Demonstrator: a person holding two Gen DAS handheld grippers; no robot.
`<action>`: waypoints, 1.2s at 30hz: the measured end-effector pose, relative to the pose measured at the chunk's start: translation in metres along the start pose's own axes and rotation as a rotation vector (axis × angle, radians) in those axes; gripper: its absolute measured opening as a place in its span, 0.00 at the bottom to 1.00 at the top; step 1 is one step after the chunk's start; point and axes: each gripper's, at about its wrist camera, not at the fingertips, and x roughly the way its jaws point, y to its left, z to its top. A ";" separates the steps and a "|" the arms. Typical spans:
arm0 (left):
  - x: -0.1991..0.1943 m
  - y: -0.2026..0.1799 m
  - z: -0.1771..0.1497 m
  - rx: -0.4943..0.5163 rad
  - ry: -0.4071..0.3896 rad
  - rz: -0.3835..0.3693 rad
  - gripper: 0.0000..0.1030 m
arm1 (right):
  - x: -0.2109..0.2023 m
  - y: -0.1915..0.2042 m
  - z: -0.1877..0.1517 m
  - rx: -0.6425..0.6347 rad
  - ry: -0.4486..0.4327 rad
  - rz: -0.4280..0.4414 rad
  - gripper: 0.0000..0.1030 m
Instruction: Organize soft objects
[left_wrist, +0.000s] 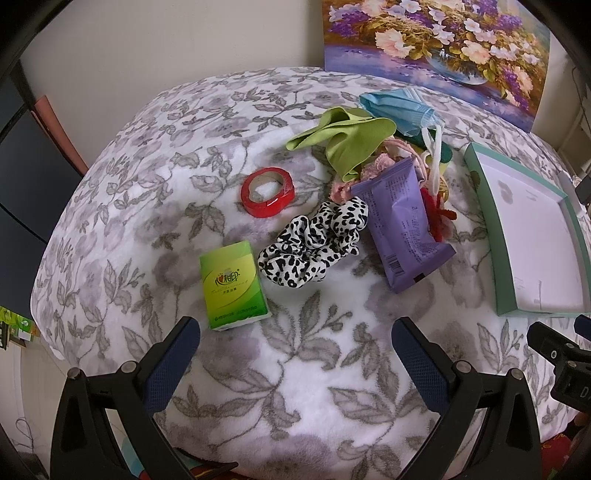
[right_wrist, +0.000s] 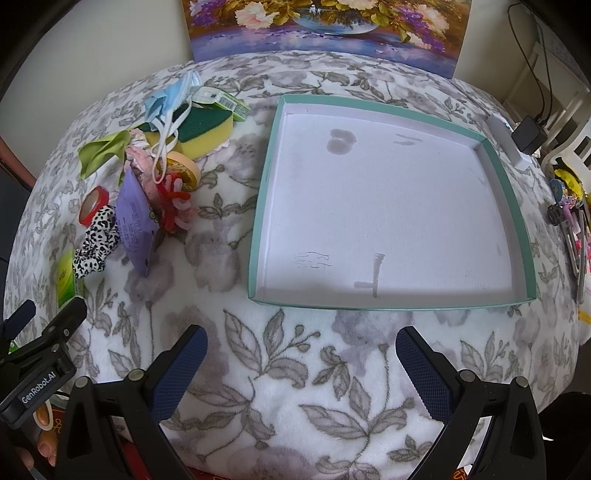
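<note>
Left wrist view, item list. Left gripper (left_wrist: 295, 343): both blue-padded fingers spread wide, nothing between them, hanging above a floral fleece blanket (left_wrist: 155, 192). Just ahead of the left finger: green tissue pack (left_wrist: 233, 285), lying flat. Beside it to the right: black-and-white spotted scrunchie (left_wrist: 314, 245), touching the lower edge of a purple wipes packet (left_wrist: 400, 229). Beyond the tissue pack, apart from it: red tape roll (left_wrist: 267, 195), lying flat. Farther back, a heap (contents overlapping): lime green cloth (left_wrist: 347, 142), blue face mask (left_wrist: 400, 110) with white ear loops, pink crocheted pieces and a red-and-pink fuzzy item (left_wrist: 439, 218) partly under the packet. At the right edge: teal-rimmed shallow box (left_wrist: 480, 192), white inside. Against the wall: flower painting (left_wrist: 436, 48).

Right wrist view, item list. Right gripper (right_wrist: 301, 347): fingers likewise wide apart, holding nothing, over bare blanket just short of the box's near rim (right_wrist: 388, 303). Box interior holds only grey marks and scribbles. To its left, the same heap, with the scrunchie (right_wrist: 96, 242), packet (right_wrist: 135, 225), tape roll (right_wrist: 93, 208), cloth (right_wrist: 99, 151) and mask (right_wrist: 168, 101), plus a yellow sponge with green scouring face (right_wrist: 201, 133) and a tan tape roll (right_wrist: 183, 171). Tissue pack (right_wrist: 66, 277) lies nearest the left gripper, seen at the left edge. Far right: white power strip (right_wrist: 511, 144), black adapter, assorted small clutter (unclear).
</note>
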 end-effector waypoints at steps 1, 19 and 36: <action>0.000 0.000 0.000 -0.001 0.000 0.000 1.00 | 0.000 0.000 0.000 0.000 0.000 0.000 1.00; -0.004 0.027 0.008 -0.112 -0.028 -0.110 1.00 | -0.007 0.002 0.003 0.006 -0.047 0.026 1.00; 0.030 0.080 0.011 -0.234 -0.007 -0.107 1.00 | -0.004 0.067 0.031 -0.074 -0.137 0.215 1.00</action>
